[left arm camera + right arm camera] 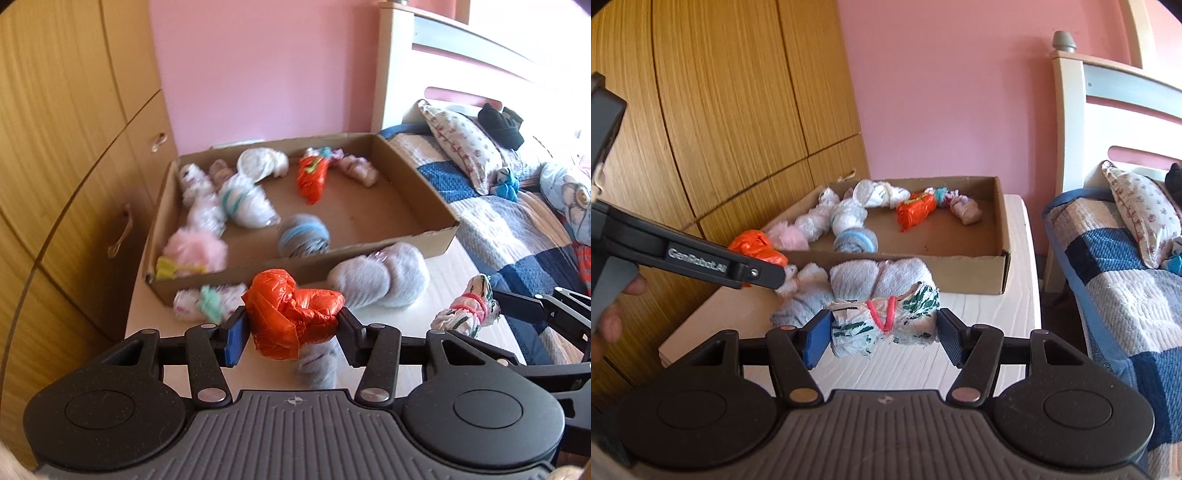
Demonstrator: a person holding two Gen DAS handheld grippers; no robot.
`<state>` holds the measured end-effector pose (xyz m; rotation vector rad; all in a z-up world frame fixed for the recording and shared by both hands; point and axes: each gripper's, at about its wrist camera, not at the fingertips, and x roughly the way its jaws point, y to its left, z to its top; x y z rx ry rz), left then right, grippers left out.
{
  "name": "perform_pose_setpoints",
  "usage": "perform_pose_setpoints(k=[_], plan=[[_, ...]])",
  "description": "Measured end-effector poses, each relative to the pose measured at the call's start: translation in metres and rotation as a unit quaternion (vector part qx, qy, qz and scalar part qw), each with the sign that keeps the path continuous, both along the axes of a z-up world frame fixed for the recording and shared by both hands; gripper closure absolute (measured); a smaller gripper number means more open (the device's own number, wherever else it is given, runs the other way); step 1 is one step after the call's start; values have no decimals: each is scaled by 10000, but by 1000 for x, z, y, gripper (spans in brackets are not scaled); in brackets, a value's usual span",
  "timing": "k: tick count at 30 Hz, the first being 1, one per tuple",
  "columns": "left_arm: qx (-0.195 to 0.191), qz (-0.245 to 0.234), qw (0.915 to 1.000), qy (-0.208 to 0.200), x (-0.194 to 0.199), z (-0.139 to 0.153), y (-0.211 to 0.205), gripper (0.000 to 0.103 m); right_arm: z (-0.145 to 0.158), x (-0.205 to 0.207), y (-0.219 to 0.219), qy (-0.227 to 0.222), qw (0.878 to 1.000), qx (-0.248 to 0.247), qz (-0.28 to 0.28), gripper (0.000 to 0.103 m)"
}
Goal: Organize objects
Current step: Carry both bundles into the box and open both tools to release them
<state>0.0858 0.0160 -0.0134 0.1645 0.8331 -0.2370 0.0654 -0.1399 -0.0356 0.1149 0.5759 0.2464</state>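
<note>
My left gripper (291, 328) is shut on an orange plastic bundle (291, 317), held above the white table in front of the cardboard box (303, 264). It also shows in the right wrist view (757, 249). My right gripper (882, 332) is shut on a white bundle with green print and a red band (886, 319), also above the table; it shows in the left wrist view (465, 312). The box (997, 273) holds several rolled socks and bundles, among them an orange one (312, 177) and a blue-grey ball (303, 236).
On the table (960, 365) before the box lie grey-lilac rolled socks (380, 282), a white bundle with a green tie (207, 304) and a pale sock. A wooden wardrobe (720, 110) stands left. A bed with a quilt (1126, 295) and pillow is right.
</note>
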Motion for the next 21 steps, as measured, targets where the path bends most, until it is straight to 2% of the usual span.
perform_pose_setpoints(k=[5,12,15,18,21], plan=[[147,-232,9996,-51,21,3,-21,46,14,13,-11,-125,9997,185,-60,45],[300,-465,9983,-194,77,6,-48,46,38,63,-36,-303,9995,15,-108,45],[255,-493,9984,-133,105,4,-53,46,42,87,-45,-302,9995,-64,-57,45],[436,-543,9976,-57,130,-6,-58,46,39,114,-46,-210,9994,-233,135,45],[691,-706,9951,23,150,-20,-63,46,30,140,-42,-63,9968,-511,609,45]])
